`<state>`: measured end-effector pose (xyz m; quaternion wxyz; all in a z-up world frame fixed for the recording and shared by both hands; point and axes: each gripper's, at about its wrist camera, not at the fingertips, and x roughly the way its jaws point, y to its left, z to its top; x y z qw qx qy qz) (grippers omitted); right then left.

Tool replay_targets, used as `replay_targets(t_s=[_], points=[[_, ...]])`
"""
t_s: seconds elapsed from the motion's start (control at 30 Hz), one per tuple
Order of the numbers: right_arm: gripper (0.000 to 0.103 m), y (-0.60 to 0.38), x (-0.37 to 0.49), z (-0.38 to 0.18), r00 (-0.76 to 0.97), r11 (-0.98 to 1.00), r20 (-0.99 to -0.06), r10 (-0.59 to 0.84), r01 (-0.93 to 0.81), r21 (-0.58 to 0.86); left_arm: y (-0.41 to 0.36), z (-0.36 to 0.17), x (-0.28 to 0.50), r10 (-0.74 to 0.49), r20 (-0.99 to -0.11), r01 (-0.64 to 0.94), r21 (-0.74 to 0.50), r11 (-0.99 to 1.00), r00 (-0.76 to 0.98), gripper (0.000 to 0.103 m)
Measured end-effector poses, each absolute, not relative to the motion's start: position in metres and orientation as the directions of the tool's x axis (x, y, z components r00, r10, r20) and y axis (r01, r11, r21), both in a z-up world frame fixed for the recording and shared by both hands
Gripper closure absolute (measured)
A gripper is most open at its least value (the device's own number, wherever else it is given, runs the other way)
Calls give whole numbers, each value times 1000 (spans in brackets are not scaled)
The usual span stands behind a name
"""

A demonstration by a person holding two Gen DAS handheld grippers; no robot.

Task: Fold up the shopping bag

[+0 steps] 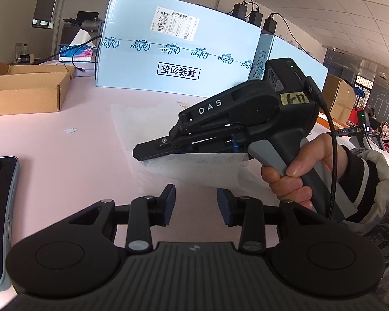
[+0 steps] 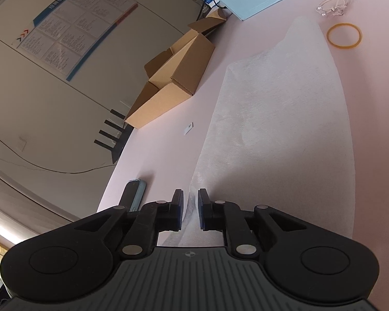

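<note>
The white non-woven shopping bag lies flat and long on the pink table. Its near edge rises in a thin fold between the pads of my right gripper, which stand slightly apart and do not press it. In the left wrist view the right gripper is seen from the side, low over the bag, held by a hand. My left gripper is open in front of the bag's lifted edge, with nothing between its fingers.
An open cardboard box sits at the table's left, and a large pale blue carton stands behind the bag. A phone lies near the left edge. A yellow rubber band and a white cord lie past the bag's far end.
</note>
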<state>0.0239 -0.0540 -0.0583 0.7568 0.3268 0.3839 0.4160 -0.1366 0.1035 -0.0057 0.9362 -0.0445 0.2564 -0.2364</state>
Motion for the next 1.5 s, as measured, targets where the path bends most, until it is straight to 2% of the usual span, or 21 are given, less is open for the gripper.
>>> replay_targets(t_s=[0.07,0.3,0.4,0.43,0.57,0.63,0.87,1.07,1.33,1.5], points=[[74,-55,21,-55,363,437,-301,882,-389,811,106,-7,-139,-455,-466,408,-203,890,759,69],[74,-88,0,-37,434,402,-200,878,-446,800,129,7,-160,-384,-450,343,-173,923,807,68],[75,-107,-13,-35,490,439,-197,849,-447,779,140,19,-170,-340,-418,301,-159,940,843,68],[78,-113,-16,-35,509,453,-198,838,-445,772,142,22,-172,-338,-406,297,-163,941,849,68],[82,-125,-31,-40,543,498,-225,809,-432,752,130,38,-166,-439,-304,379,-237,894,845,69],[83,-126,-38,-44,546,515,-242,802,-427,743,112,35,-154,-497,-280,444,-233,865,821,69],[84,-123,-53,-59,578,594,-304,757,-416,688,68,-5,-115,-457,-431,408,-205,889,779,75],[84,-110,-47,-68,543,590,-322,775,-439,678,73,-16,-116,-385,-486,358,-151,921,785,75],[85,-124,-57,-70,518,590,-336,787,-471,656,84,-31,-131,-397,-438,398,-94,913,807,76],[85,-130,-70,-67,523,620,-367,770,-473,627,87,-32,-132,-407,-426,402,-108,909,808,76]])
